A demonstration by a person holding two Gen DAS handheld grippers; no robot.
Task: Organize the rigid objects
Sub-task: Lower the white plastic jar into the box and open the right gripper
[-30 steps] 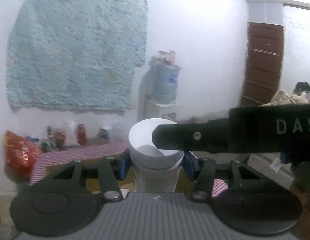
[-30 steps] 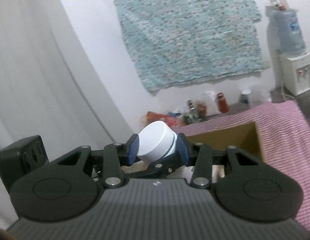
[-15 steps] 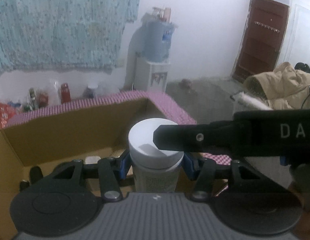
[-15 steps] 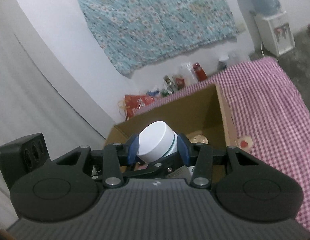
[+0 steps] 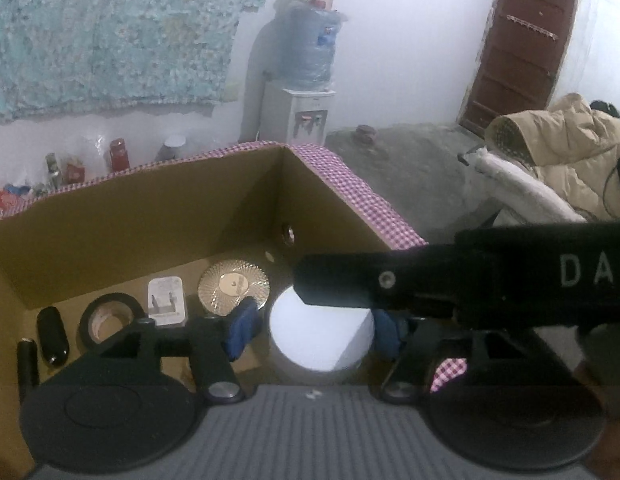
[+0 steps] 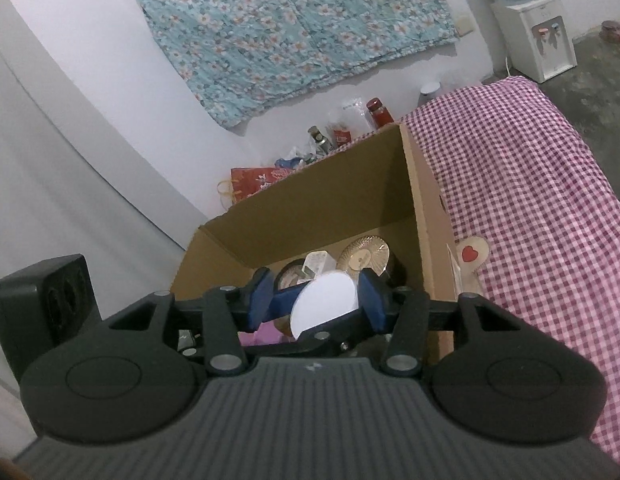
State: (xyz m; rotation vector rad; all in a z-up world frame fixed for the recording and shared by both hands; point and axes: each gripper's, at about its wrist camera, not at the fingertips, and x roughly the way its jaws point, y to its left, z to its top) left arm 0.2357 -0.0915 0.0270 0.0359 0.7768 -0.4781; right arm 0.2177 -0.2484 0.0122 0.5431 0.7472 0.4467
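Note:
A white-lidded jar (image 5: 321,334) stands inside an open cardboard box (image 5: 150,216), seen from above. My left gripper (image 5: 316,330) is open, its blue pads spread to either side of the jar with gaps. My right gripper (image 6: 316,300) is also open around the same jar (image 6: 324,300), its black body crossing the left wrist view (image 5: 470,280). On the box floor lie a gold round lid (image 5: 234,285), a white charger (image 5: 166,302), a black tape roll (image 5: 108,318) and two black cylinders (image 5: 52,334).
The box stands on a purple checked cloth (image 6: 522,184). A water dispenser (image 5: 300,92) is against the far wall, with bottles (image 5: 118,156) beside the bed. A beige jacket (image 5: 562,152) lies at the right. A heart sticker (image 6: 468,254) sits by the box.
Both grippers went down into the box with the jar. Their jaws have opened and the jar now stands free between the pads.

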